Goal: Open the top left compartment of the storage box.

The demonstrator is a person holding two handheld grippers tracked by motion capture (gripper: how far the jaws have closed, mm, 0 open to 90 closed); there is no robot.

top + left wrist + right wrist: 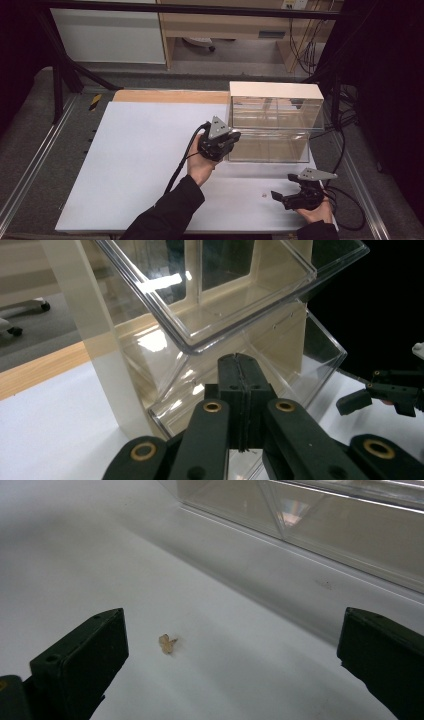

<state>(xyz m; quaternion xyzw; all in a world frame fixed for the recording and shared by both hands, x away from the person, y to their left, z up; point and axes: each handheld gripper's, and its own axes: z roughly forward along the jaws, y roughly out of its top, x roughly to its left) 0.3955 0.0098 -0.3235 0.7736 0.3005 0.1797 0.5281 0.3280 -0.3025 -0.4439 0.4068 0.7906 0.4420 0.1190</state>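
A tiny tan crumb-like piece (263, 195) (167, 643) lies on the white table top (145, 165). My right gripper (281, 186) (235, 635) rests low at the front right, pointing left at the piece. Its jaws stand wide open, with the piece on the table ahead, nearer the left jaw. My left gripper (233, 136) (239, 367) is held up at the left front corner of a clear two-tier bin rack (272, 125) (210, 315). Its jaws are shut together with nothing between them. The right gripper (382, 392) also appears far right in the left gripper view.
The rack has cream side walls and clear slanted bins (320, 515) that look empty. A wooden strip (170, 96) runs along the table's far edge. Cables (345, 200) trail at the right. Metal frame rails border both sides.
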